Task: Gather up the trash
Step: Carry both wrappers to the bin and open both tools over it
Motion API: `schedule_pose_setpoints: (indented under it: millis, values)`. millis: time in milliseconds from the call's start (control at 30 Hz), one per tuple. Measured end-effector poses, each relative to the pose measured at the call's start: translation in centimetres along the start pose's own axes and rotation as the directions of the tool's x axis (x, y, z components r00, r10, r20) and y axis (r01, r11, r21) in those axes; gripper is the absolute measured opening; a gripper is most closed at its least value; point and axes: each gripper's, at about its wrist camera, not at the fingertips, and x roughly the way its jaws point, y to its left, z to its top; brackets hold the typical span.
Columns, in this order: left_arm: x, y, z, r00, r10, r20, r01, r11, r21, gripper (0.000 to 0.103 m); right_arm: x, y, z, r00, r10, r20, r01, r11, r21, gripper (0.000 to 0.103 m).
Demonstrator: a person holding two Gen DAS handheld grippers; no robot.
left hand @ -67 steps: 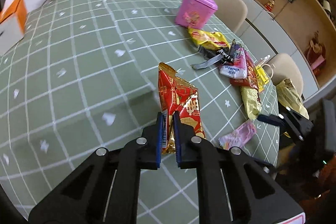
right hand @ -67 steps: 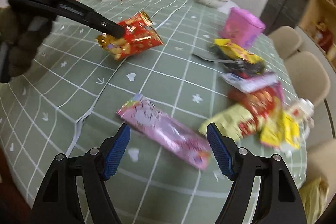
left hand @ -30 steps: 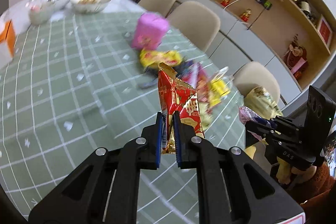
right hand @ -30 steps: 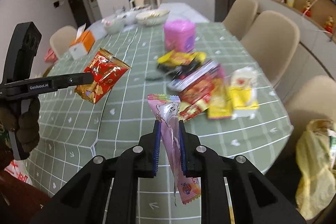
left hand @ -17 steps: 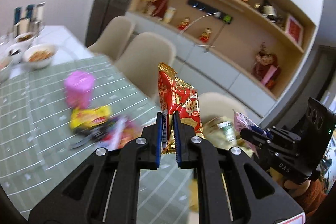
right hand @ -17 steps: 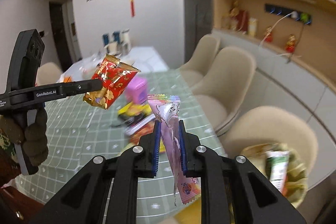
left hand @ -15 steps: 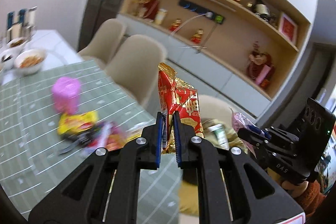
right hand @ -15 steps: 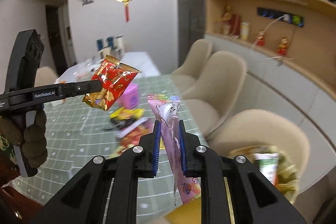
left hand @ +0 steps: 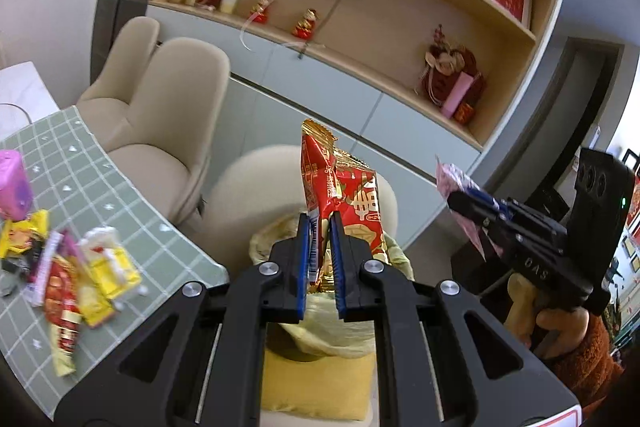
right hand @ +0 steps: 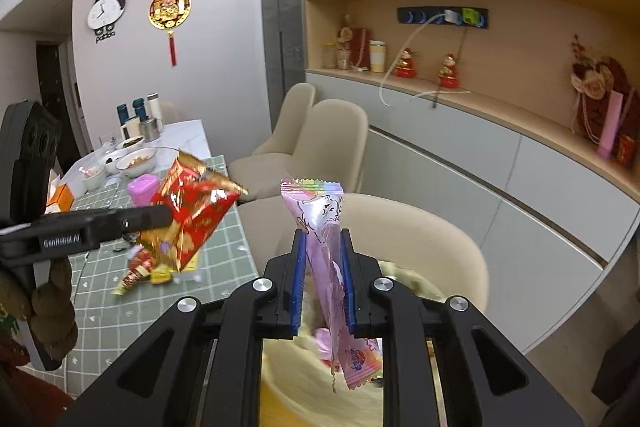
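Note:
My left gripper [left hand: 320,223] is shut on a red and gold snack bag [left hand: 344,187] and holds it over a yellowish trash bag [left hand: 320,323] that sits on a beige chair. My right gripper [right hand: 323,239] is shut on a pink candy wrapper [right hand: 324,227], also above the trash bag [right hand: 408,279]. The right gripper shows in the left wrist view [left hand: 464,205] to the right of the red bag. The left gripper and red bag [right hand: 192,215] show at the left in the right wrist view. More wrappers [left hand: 76,267] lie on the table.
The green checked table [left hand: 132,211] is at the left, with a pink tin [left hand: 14,185] on it. Beige chairs [left hand: 172,115] stand along its edge. A wall cabinet with shelves [left hand: 360,39] is behind. Bowls and cups [right hand: 132,155] stand at the table's far end.
Both grippers have swung from over the table to the right, carrying their wrappers, and now hang above the trash bag on the chair. Earlier the right gripper closed on the pink wrapper.

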Motion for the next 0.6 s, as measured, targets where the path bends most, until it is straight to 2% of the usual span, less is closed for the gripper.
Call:
schedule_pose_setpoints:
  millis: [133, 333, 600]
  values:
    - [1.9, -1.8, -0.3, 1.0, 0.005, -0.026, -0.005, 1.0, 0.02, 0.009, 0.0, -3.5, -0.6, 1.0, -0.013, 0.002, 0.013, 1.0, 0.026, 0.016]
    - [5.1, -2.5, -0.7, 0.995, -0.016, -0.097, 0.016, 1.0, -0.002, 0.009, -0.1, -6.9, -1.4, 0.999, -0.038, 0.005, 0.037, 0.996, 0.079, 0.017]
    - [12.7, -3.7, -2.8, 0.967, 0.012, -0.253, -0.006, 1.0, 0.026, 0.009, 1.0, -9.9, -3.5, 0.998, -0.034, -0.048, 0.039, 0.991, 0.125, 0.017]
